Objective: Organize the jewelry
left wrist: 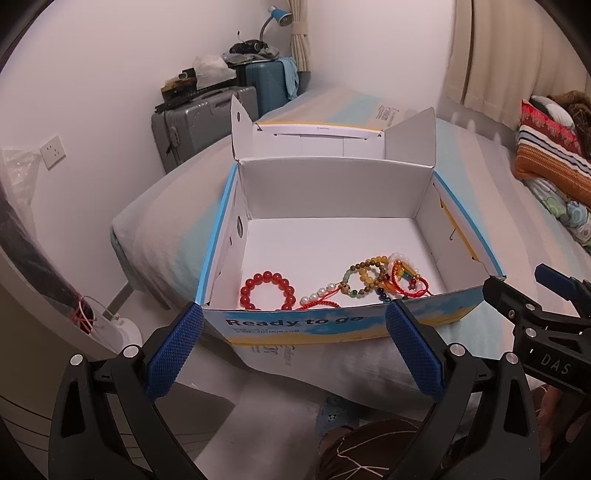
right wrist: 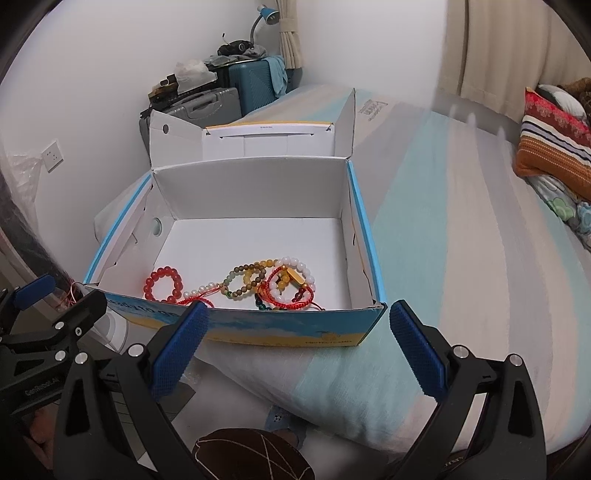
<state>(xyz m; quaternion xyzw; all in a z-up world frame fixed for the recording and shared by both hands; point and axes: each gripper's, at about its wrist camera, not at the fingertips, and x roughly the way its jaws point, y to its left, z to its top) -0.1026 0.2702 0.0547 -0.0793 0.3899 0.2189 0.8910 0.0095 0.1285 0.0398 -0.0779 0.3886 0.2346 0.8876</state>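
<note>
An open white cardboard box (left wrist: pixel 332 192) (right wrist: pixel 251 184) with blue edges rests on the bed corner. Inside, a red bead bracelet (left wrist: pixel 268 291) (right wrist: pixel 165 284) lies at the near left. A tangled pile of bracelets (left wrist: pixel 384 280) (right wrist: pixel 277 284) with pearl, yellow, green and red cord strands lies at the near right. My left gripper (left wrist: pixel 293 321) hangs open just before the box's near wall, holding nothing. My right gripper (right wrist: pixel 297 317) is also open and empty at the box's near right corner. Each gripper shows at the edge of the other's view.
The bed (right wrist: pixel 461 258) with a striped sheet stretches right, with patterned pillows (left wrist: pixel 546 151) at its far end. Suitcases (left wrist: pixel 199 122) piled with items and a blue lamp (left wrist: pixel 279 16) stand by the wall. A slippered foot (right wrist: pixel 255 454) shows below.
</note>
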